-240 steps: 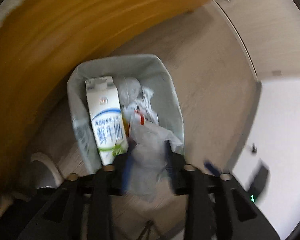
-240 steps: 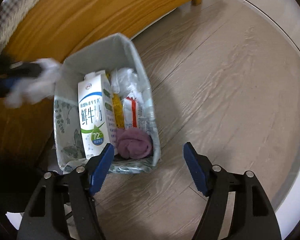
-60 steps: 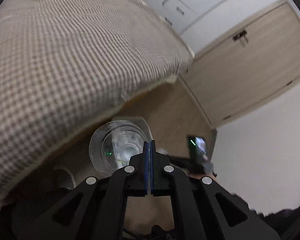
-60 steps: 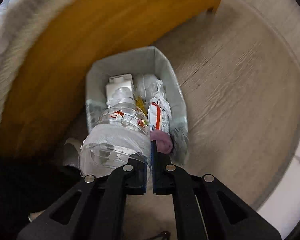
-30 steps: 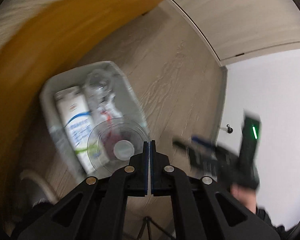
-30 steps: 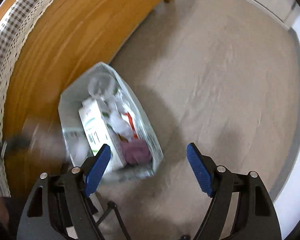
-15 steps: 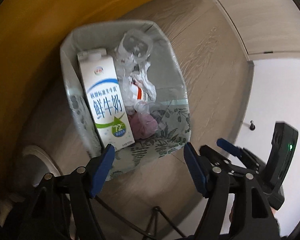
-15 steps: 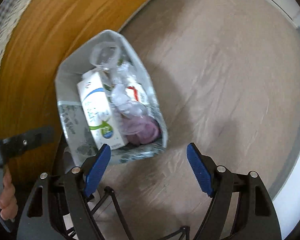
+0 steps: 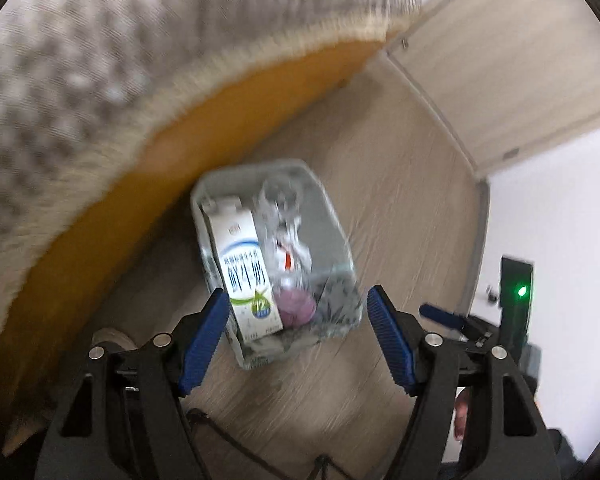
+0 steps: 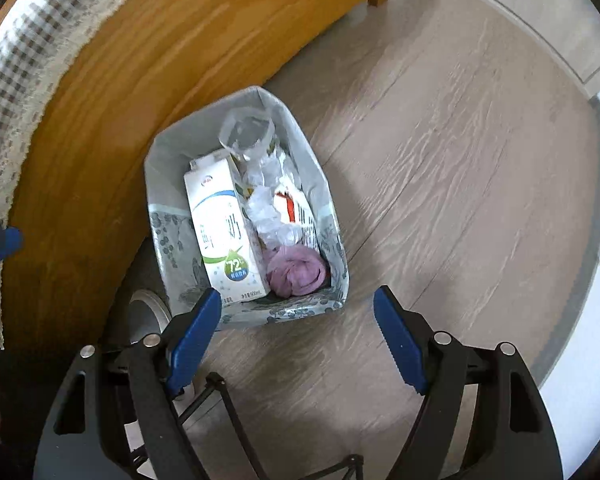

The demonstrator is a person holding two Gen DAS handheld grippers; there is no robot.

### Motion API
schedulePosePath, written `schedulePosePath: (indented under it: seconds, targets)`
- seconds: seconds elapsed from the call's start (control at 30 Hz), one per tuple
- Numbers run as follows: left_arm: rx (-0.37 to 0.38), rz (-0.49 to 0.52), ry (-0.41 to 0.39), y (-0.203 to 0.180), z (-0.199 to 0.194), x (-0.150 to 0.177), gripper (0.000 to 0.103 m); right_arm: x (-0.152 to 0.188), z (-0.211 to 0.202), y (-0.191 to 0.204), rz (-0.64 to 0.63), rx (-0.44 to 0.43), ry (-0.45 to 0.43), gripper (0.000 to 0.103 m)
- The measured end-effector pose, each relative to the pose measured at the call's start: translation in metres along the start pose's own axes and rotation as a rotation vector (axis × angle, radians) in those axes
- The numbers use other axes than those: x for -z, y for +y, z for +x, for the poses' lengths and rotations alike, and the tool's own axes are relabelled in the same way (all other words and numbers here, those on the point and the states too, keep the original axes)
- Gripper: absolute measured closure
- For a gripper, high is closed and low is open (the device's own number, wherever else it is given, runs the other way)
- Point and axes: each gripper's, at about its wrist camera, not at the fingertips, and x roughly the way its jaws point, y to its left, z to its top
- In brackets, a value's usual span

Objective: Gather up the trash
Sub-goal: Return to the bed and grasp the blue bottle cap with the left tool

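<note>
Both claws, left (image 9: 294, 334) and right (image 10: 298, 340), gape wide and empty above a soft-sided, leaf-printed trash bin (image 10: 328, 216) on pale wood-grain floor (image 10: 460, 168). Inside it: a glossy milk carton (image 10: 222, 228), crinkled clear plastic bottle (image 10: 256, 152), and balled purple cloth (image 10: 296, 270).

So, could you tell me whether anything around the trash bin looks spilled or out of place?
Nothing stands out. The bin sits upright on the floor, with the milk carton, clear plastic and purple cloth inside.
</note>
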Motion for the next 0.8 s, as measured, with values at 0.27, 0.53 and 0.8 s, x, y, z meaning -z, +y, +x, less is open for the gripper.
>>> schedulePosePath:
  seconds: [0.27, 0.53, 0.8]
  targets:
    - [0.018, 0.021, -0.269, 0.0, -0.132, 0.011, 0.034, -0.017, -0.087, 0.058, -0.121, 0.034, -0.2, 0.028]
    - [-0.074, -0.018, -0.52, 0.055, -0.257, 0.052, 0.034, -0.03, -0.163, 0.169, -0.367, -0.041, -0.433, 0.028]
    - [-0.304, -0.313, -0.565, 0.208, -0.315, 0.048, 0.025, -0.037, -0.197, 0.277, -0.563, -0.126, -0.524, 0.028]
